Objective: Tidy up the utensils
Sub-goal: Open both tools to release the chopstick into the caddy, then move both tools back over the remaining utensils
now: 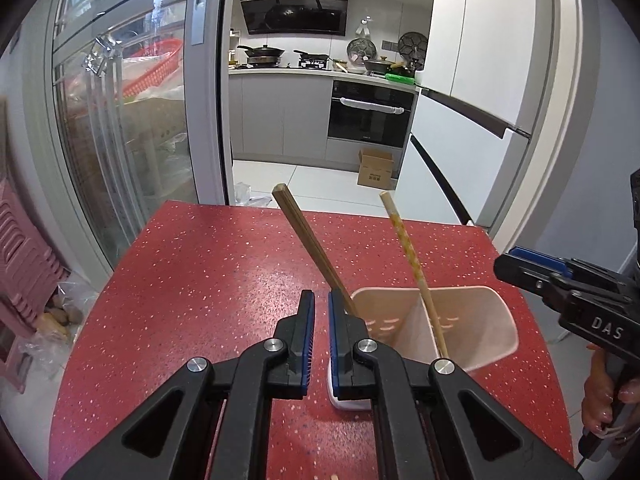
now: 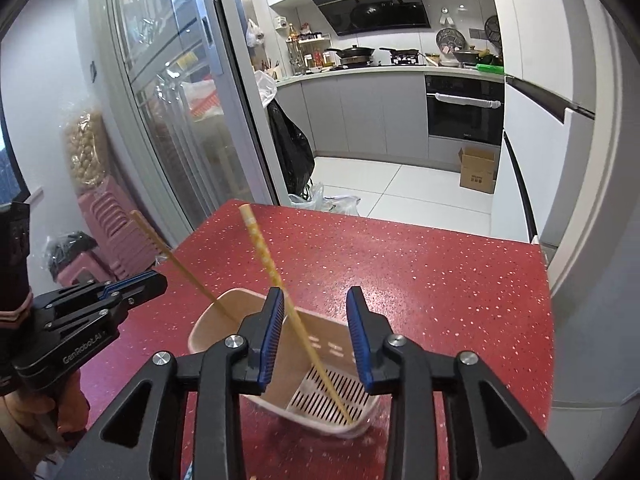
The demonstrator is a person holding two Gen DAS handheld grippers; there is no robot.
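Right tongs [image 2: 316, 336] gape over pink holder [image 2: 208, 332]; patterned chopstick [image 2: 280, 284] leans free between. Left tongs [image 1: 321, 336] narrow, empty, beside wooden chopstick [image 1: 308, 240].

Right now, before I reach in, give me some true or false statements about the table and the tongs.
1. Two chopsticks, one plain and one patterned, stand in the holder. True.
2. The holder sits on a blue table. False: the table is red and speckled.
3. The right tongs are clamped on a chopstick. False: their jaws stand open, pads clear of the patterned one.
4. The oven door is closed. True.
5. A spoon is in the holder. False: only chopsticks.
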